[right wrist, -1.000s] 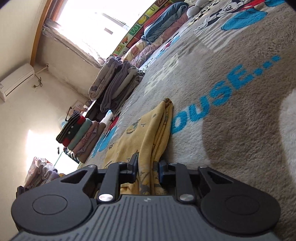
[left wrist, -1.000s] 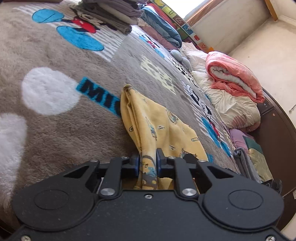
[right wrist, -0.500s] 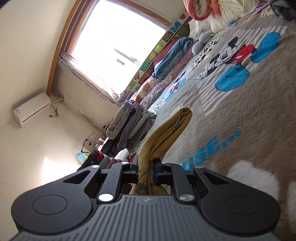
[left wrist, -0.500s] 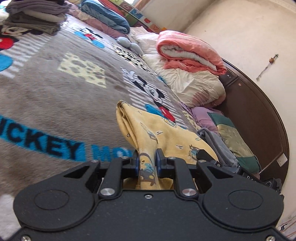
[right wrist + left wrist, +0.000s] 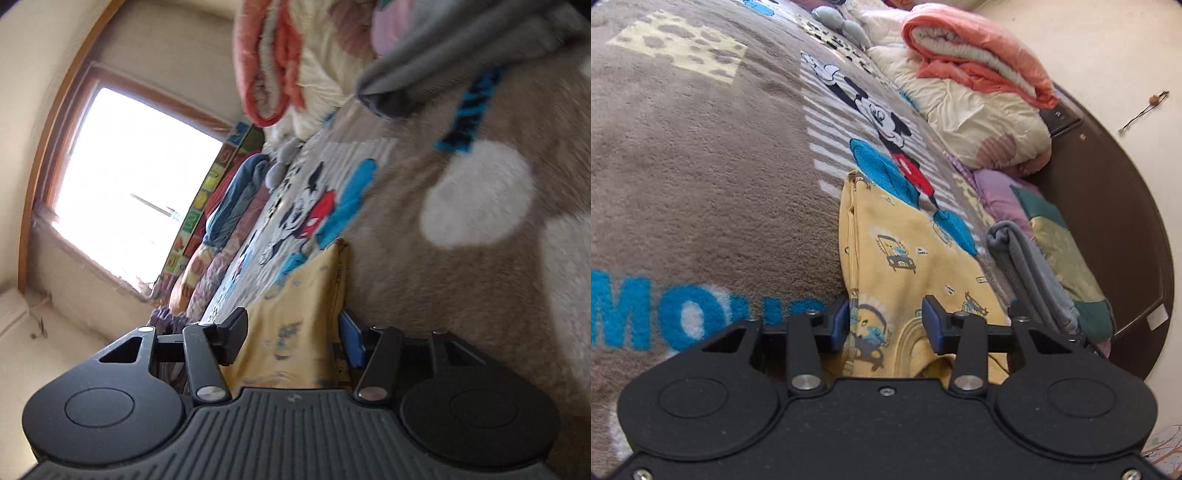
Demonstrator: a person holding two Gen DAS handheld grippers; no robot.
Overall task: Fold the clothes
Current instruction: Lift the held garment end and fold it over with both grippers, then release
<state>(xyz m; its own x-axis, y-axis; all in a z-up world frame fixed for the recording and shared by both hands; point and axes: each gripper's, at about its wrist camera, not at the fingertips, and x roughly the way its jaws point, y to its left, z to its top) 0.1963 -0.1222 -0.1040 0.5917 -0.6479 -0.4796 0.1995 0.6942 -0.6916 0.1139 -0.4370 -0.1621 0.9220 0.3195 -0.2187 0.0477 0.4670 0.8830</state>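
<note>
On the brown cartoon-print blanket [image 5: 701, 155] my folded yellow garment [image 5: 905, 258] lies toward five o'clock. Left gripper [image 5: 884, 325] and right gripper [image 5: 293, 336] are opening, cloth loose between spread jaws; I'd retreat straight back to avoid snagging.

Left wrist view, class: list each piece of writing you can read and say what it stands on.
"MOU", big blue letters cut off at the picture's edge and the gripper, on the brown blanket.
Tiny captions beside the cartoon cars on the yellow garment: too small to read.
</note>
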